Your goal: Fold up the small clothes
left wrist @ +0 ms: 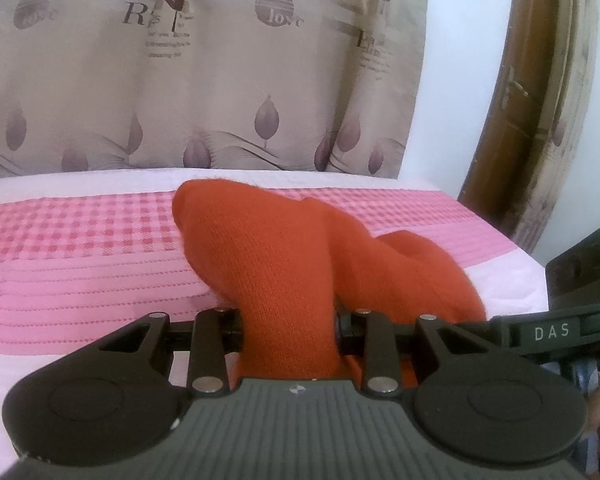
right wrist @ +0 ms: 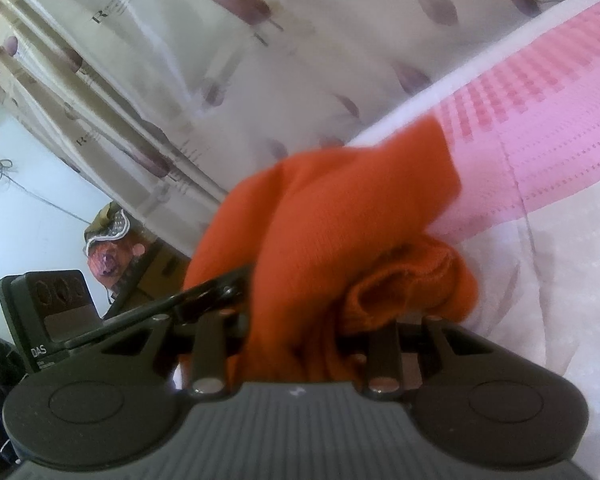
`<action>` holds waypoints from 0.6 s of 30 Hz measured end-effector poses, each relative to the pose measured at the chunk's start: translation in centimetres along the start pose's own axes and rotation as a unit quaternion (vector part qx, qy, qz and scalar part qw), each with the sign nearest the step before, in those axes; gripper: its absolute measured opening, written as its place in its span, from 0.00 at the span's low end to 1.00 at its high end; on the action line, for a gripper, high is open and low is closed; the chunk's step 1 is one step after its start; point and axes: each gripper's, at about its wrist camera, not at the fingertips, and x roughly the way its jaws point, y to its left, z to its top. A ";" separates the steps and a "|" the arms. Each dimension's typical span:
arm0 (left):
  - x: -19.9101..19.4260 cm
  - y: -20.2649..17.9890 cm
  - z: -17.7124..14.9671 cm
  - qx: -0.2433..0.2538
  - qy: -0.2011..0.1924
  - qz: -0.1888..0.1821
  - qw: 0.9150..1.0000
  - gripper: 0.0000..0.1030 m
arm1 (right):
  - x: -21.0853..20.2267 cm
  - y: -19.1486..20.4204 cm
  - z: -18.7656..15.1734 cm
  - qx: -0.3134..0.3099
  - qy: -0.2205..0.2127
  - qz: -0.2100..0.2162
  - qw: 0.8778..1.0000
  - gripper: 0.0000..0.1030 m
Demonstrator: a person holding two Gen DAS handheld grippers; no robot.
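Observation:
An orange knitted garment (left wrist: 268, 248) is bunched and lifted over a pink checked bedspread (left wrist: 80, 248). My left gripper (left wrist: 290, 326) is shut on one thick fold of it, which fills the gap between the jaws and hides the fingertips. In the right wrist view the same orange garment (right wrist: 340, 208) is pinched in my right gripper (right wrist: 296, 332), with a loose flap rising up and a rolled cuff to the right. The right gripper (left wrist: 548, 330) shows at the right edge of the left wrist view, and the left gripper (right wrist: 216, 292) shows at the left of the right wrist view.
A beige curtain (left wrist: 204, 80) printed with leaves and lettering hangs behind the bed. A brown wooden door (left wrist: 528, 112) stands at the right past a white wall. White quilted bedding (right wrist: 560, 280) lies by the pink spread. Clutter (right wrist: 112, 240) sits beyond the bed's end.

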 end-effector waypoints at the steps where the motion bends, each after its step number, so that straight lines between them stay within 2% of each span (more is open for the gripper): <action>1: 0.1 0.2 0.0 -0.002 -0.001 0.000 1.000 0.32 | 0.2 0.1 0.0 -0.004 0.001 -0.002 1.000 0.33; 18: 1.7 3.0 -0.2 -0.007 -0.002 0.015 1.000 0.33 | 3.0 0.1 0.6 -0.018 0.010 -0.015 1.000 0.33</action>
